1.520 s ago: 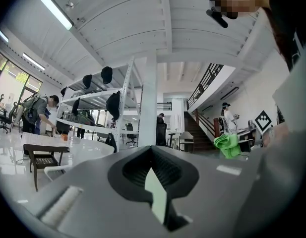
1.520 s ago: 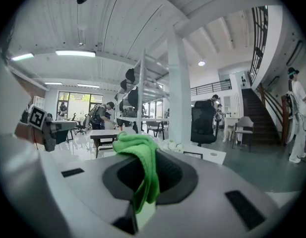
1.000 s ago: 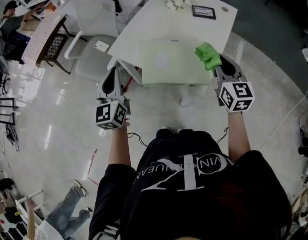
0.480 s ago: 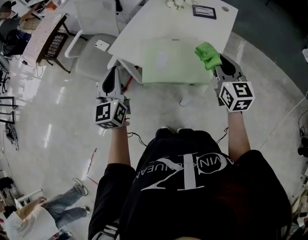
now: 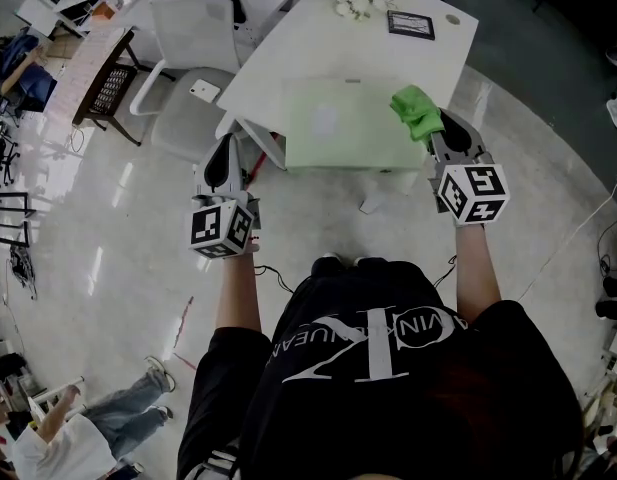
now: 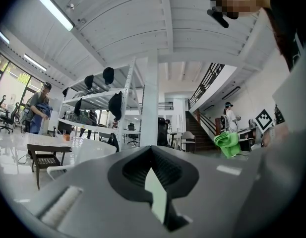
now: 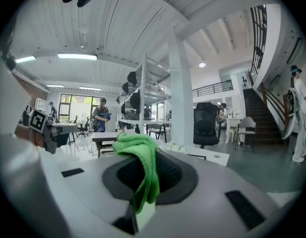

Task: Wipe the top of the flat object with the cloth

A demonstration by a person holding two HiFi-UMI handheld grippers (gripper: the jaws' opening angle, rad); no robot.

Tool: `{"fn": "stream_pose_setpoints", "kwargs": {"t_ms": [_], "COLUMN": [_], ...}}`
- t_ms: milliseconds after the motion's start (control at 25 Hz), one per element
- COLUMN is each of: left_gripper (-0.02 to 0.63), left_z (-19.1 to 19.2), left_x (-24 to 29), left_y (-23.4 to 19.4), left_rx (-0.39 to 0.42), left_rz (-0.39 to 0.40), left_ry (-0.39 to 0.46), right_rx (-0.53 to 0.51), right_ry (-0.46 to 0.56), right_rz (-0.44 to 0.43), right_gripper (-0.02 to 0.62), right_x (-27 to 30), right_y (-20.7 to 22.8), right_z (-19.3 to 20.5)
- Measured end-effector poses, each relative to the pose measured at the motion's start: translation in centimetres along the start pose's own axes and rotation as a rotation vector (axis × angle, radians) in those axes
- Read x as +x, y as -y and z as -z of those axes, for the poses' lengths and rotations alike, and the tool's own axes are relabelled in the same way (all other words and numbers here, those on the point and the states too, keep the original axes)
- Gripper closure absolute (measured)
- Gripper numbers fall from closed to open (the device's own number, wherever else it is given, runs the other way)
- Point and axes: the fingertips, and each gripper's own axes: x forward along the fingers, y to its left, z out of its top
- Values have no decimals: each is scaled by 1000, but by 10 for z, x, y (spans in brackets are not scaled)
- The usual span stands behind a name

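- Neither gripper has shifted since the earlier frames. The one change I note is a bystander well behind my left gripper, who has moved along the lower-left edge of the head view.
- Left gripper: jaws together, nothing between them. It hangs over the floor, just short of the near-left corner of the white table, and points toward it.
- Right gripper: jaws clamped on the green cloth. In the right gripper view the cloth bunches over the jaw tips and droops down between them.
- Flat object: pale green, lying flat on the table. It is just ahead and to the left of my right gripper, and ahead and to the right of my left one.
- The cloth sits at the flat object's right edge, toward its far corner. I cannot tell whether it touches the surface.
- Further ahead of the right gripper, at the table's far end, lies a dark frame, with a small cluster of white flowers to its left.
- Ahead and left of the left gripper, beside the table, stands a white chair.
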Motion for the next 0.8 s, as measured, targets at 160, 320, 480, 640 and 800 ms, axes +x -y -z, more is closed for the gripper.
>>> {"fn": "stream_pose_setpoints", "kwargs": {"t_ms": [160, 320, 480, 640, 800], "left_gripper": [595, 595, 595, 595, 595], "left_z": [-2, -2, -1, -3, -3], "left_x": [0, 2, 4, 4, 5], "left_y": [0, -2, -4, -5, -5], "left_rx": [1, -1, -2, -1, -3], "left_rz": [-2, -2, -3, -4, -3], "left_ry": [4, 5, 6, 3, 1], "right_rx": [-4, -5, -9, -7, -6], "right_ry": [0, -1, -3, -8, -11], "right_rz": [1, 3, 3, 6, 10], "right_gripper": [565, 565, 565, 565, 565], "right_x": [0, 3, 5, 5, 5], "right_y": [0, 1, 1, 1, 2], "right_z": [-2, -2, -1, -1, -1]}}
